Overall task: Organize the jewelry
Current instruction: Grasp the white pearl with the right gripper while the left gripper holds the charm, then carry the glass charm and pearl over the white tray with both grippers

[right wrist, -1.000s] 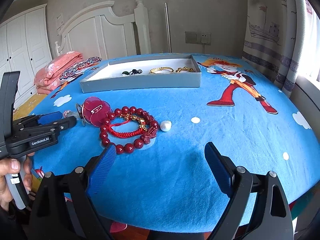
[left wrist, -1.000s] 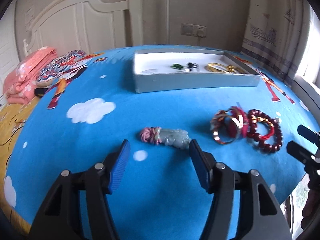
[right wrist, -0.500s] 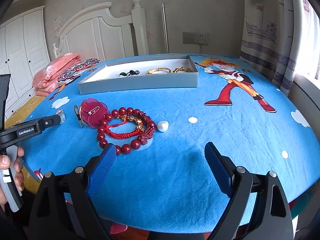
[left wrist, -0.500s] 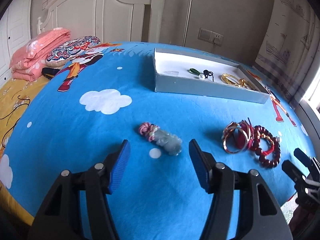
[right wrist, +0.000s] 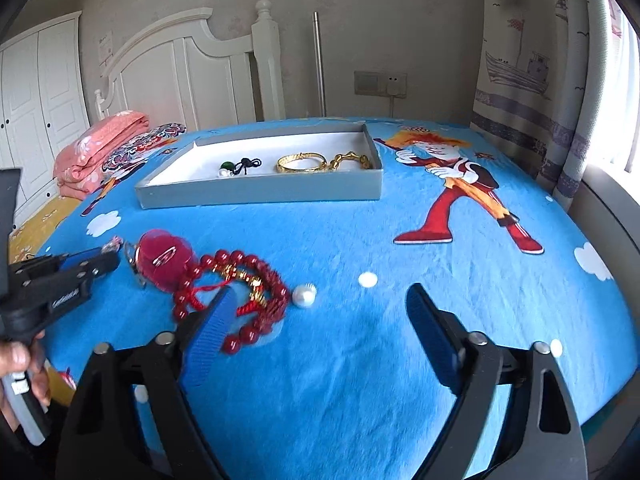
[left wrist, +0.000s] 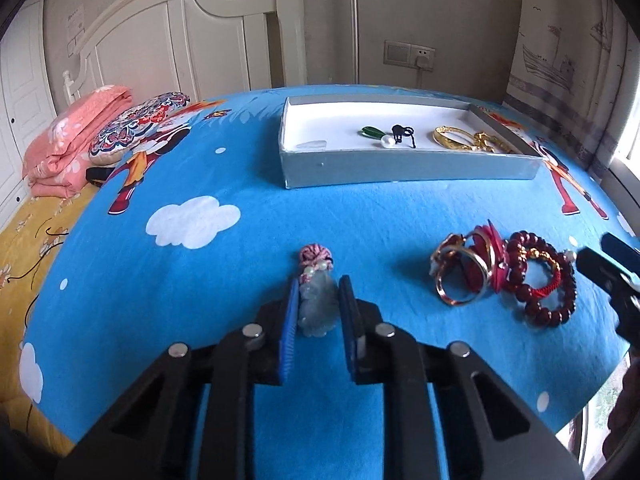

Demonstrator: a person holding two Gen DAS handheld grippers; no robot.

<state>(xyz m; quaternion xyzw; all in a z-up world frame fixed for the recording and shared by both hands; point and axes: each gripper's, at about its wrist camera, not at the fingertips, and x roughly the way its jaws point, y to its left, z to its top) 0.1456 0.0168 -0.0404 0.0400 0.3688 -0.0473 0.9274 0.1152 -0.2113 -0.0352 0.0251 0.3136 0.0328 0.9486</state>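
Left gripper (left wrist: 318, 300) low over the blue bedspread (left wrist: 240, 280), fingers clamped on the pale jade pendant (left wrist: 317, 307), pink knot end poking out toward 12 o'clock. Right gripper (right wrist: 320, 320) hovering level, fingers wide apart, left finger (right wrist: 212, 328) over the red bead bracelet (right wrist: 244, 292); pearl (right wrist: 304, 295) between. Gray tray (left wrist: 400, 170) at 12 o'clock, open blue stretch before it.

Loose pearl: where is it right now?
Right wrist view: the pearl lies on the blanket, just right of the red beads, ahead of the open right gripper.
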